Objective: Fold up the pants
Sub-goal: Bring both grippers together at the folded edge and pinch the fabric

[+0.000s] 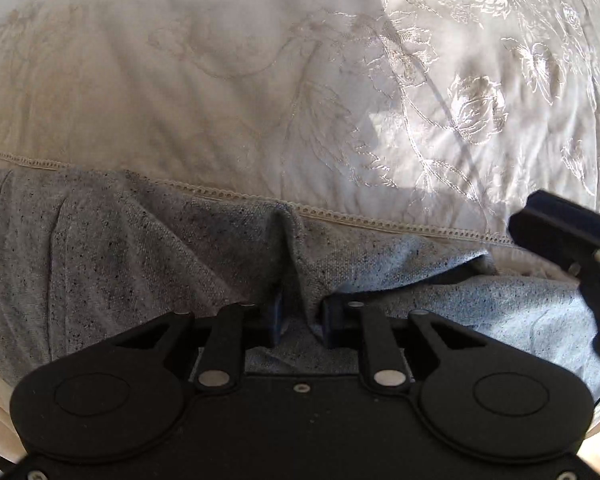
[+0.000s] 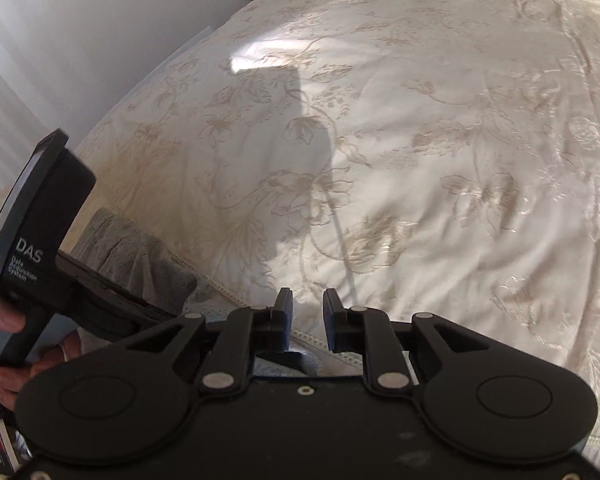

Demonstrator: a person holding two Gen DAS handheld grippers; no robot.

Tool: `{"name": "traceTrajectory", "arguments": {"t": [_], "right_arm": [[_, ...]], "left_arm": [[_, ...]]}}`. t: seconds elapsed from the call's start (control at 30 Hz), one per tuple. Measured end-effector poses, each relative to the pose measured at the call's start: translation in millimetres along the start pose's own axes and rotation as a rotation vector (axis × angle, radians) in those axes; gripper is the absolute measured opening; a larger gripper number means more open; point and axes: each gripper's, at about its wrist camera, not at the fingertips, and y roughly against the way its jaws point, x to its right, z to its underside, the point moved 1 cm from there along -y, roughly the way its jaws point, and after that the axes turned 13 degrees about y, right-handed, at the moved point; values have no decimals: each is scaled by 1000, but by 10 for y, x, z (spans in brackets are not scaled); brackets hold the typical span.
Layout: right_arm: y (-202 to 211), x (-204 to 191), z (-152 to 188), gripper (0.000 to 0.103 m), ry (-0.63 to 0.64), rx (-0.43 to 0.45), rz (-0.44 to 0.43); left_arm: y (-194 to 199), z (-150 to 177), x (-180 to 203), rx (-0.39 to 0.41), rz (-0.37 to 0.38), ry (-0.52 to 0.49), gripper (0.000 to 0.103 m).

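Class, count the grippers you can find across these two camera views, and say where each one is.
2. The left gripper points down onto the grey pants, a ridge of fabric between its fingers. The right gripper hangs over the bedspread edge, nothing between its fingers.

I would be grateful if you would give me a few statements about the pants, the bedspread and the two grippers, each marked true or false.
1. The pants are grey and speckled. True.
2. A ridge of pants fabric stands between the left gripper fingers. True.
3. The bedspread is plain dark blue. False: it is cream with a floral pattern.
4. The right gripper clamps the pants. False: its jaws stand apart with nothing between them.
5. A lace trim borders the bedspread beside the pants. True.
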Motion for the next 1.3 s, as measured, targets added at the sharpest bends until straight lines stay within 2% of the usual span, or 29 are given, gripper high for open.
{"name": "traceTrajectory", "arguments": {"t": [0.13,0.27,0.43,0.57,0.67,0.7,0.73,0.8,0.83,0.9,0.97,1.1,1.17,1.3], "right_arm": [[-219,-159,78,20,127,-68,-49],[-357,-238,227,20,218,-122,-69],[-432,-208,265,22,232,-135,-76],[-528,-172,263,24,225,-159,-75],[-566,-190,250,3,228,-177,-56],[-512,-206,199,2,242,-137,-20],[-397,-208,122,1,233,-57,31],[-267,-144,-9,1,153,29,60],[-295,-127,-25,1,145,28,66],[-456,-134,11,2,181,-47,51],[-441,-121,67,6,198,-40,57],[-4,217,211,13,13,71,103],[142,401,323,13,-62,56,119],[243,517,561,13,-75,6,133]], "left_arm": [[38,-23,-100,-3,21,30,26],[153,-172,-186,35,45,77,26],[228,-345,-156,51,45,79,26],[303,-343,-67,83,21,43,25],[390,-375,-7,115,3,45,19],[463,-385,-30,132,9,46,19],[540,-409,-40,147,16,51,19],[605,-434,-39,159,9,46,19],[609,-468,-20,151,6,38,19],[563,-554,57,137,-20,30,19],[560,-575,130,139,-38,22,19],[553,-724,149,123,-38,50,19],[489,-810,189,104,-37,69,18],[375,-1029,326,91,-61,70,18]]}}
